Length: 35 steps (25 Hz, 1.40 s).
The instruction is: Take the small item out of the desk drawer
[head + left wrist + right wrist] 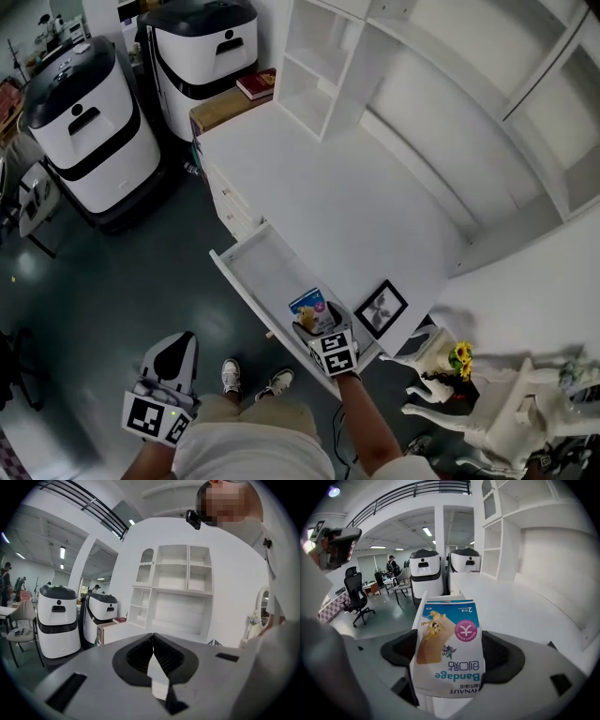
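A small blue and white bandage box [449, 648] sits between the jaws of my right gripper [450, 656], which is shut on it. In the head view the same bandage box [310, 308] and right gripper [323, 328] hang over the near end of the open white desk drawer [258, 272]. My left gripper [173, 361] is held low at the left, away from the desk, over the dark floor. Its jaws meet with nothing between them in the left gripper [152, 656] view.
The white desk top [347, 187] carries a framed picture [381, 308] near its front edge, and a white shelf unit [323, 56] stands at the back. Two white and black machines [89, 122] stand on the floor at left. A white horse figure [497, 403] stands at right.
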{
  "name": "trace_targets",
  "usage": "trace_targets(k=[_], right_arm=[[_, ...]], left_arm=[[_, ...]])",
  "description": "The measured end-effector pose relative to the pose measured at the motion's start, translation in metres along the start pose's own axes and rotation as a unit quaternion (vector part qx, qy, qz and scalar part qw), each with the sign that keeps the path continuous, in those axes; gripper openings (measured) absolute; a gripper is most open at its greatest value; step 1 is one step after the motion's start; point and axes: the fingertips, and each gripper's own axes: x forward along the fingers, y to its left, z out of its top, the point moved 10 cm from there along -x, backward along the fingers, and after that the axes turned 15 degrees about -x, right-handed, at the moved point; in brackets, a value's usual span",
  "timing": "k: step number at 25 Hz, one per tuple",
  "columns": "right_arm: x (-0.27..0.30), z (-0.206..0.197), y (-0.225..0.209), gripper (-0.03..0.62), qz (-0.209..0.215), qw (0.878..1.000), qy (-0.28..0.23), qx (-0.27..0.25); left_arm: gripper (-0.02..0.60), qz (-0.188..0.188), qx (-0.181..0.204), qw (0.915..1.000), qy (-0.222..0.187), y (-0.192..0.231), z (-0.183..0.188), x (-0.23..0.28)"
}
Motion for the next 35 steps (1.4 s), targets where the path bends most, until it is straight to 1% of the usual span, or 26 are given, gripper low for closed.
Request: trace_targets(k=[4,7,12,16,19,23,27,30,35], right_arm=[[-0.034,0.014,0.0,0.44,-0.028,0.998,-0.038,0.034],[-0.057,0.022,-0.002,0.44,-0.054,0.995,-0.063,0.06],[-0.092,0.028,-0.006,0.44,-0.089,0.985,-0.101,0.109],[-0.117,0.027,-0.01,0.44,-0.113,0.977,-0.12,0.137],[-0.135,0.025,-0.012,0.44,-0.133,0.97,-0.133,0.155],[-0.16,0.023,-0.02,0.44,-0.164,0.956,-0.157,0.185],[-0.187,0.026,-0.031,0.44,-0.193,0.941,-0.188,0.203],[-0.209,0.032,-0.04,0.44,-0.214,0.931,-0.213,0.205],[-0.251,0.049,-0.054,0.44,-0.25,0.916,-0.25,0.191]], left_arm=[[0.017,-0.04,0.005,0.9992,-0.007,-0.007,0.008,0.014],[0.017,-0.067,0.01,0.9976,-0.011,-0.013,0.013,0.025],[0.017,-0.102,0.015,0.9945,-0.018,-0.022,0.022,0.037],[0.015,-0.125,0.019,0.9917,-0.027,-0.029,0.028,0.049],[0.017,-0.137,0.021,0.9898,-0.033,-0.033,0.032,0.056],[0.017,-0.15,0.026,0.9875,-0.038,-0.038,0.038,0.064],[0.017,-0.157,0.032,0.986,-0.046,-0.041,0.045,0.072],[0.017,-0.16,0.036,0.985,-0.054,-0.044,0.051,0.079],[0.017,-0.162,0.043,0.9835,-0.068,-0.048,0.063,0.087]])
